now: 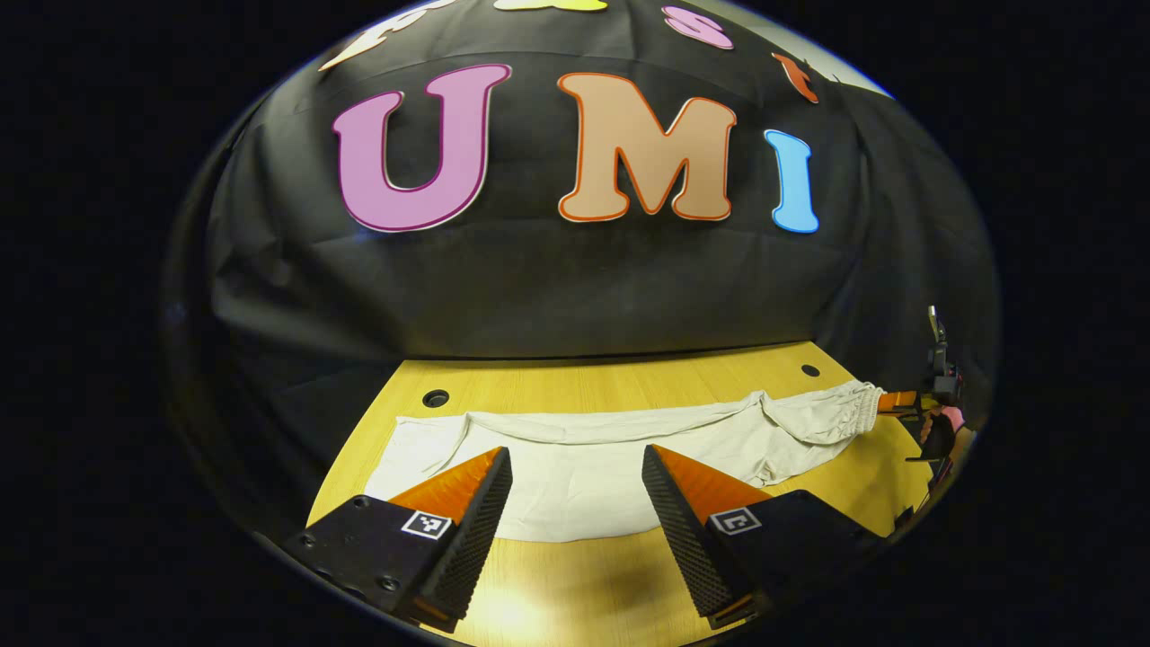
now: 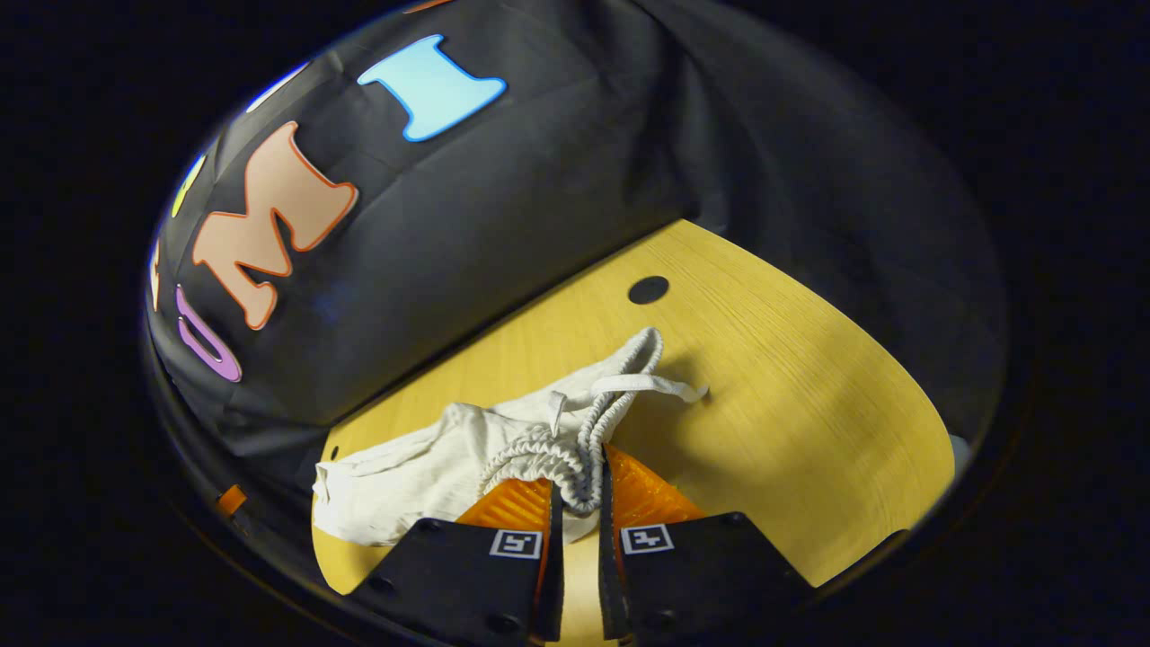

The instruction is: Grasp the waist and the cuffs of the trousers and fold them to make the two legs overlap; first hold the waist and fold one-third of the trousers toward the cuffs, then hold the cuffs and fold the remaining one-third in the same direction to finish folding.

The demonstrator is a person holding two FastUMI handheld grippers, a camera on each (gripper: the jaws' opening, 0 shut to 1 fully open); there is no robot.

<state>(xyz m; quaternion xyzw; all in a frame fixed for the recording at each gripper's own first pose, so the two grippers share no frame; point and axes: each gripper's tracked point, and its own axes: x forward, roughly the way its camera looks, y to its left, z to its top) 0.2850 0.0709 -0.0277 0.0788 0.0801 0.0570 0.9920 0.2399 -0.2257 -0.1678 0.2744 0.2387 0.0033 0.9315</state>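
The soft white cloth trousers (image 1: 584, 467) lie stretched out flat on the yellow wooden counter (image 1: 575, 584), in front of the black booth wall. The puffy waist (image 2: 561, 454) with its stretchy band is at one end, and its white string (image 2: 647, 385) trails onto the counter. In the right gripper view, the right gripper (image 2: 579, 499) is pinched tight on that waist band, with both fingers pressing the bunched cloth between them. In the left gripper view, the left gripper (image 1: 575, 485) hangs wide apart above the near edge of the trousers, holding nothing. The cuffs (image 1: 404, 449) look to be at the far left end, but they are hard to make out. The job looks like it is just starting. The waist is caught, but the cuffs are not yet held. The legs still need to be laid over each other, and both of the one-third folds are left to do.
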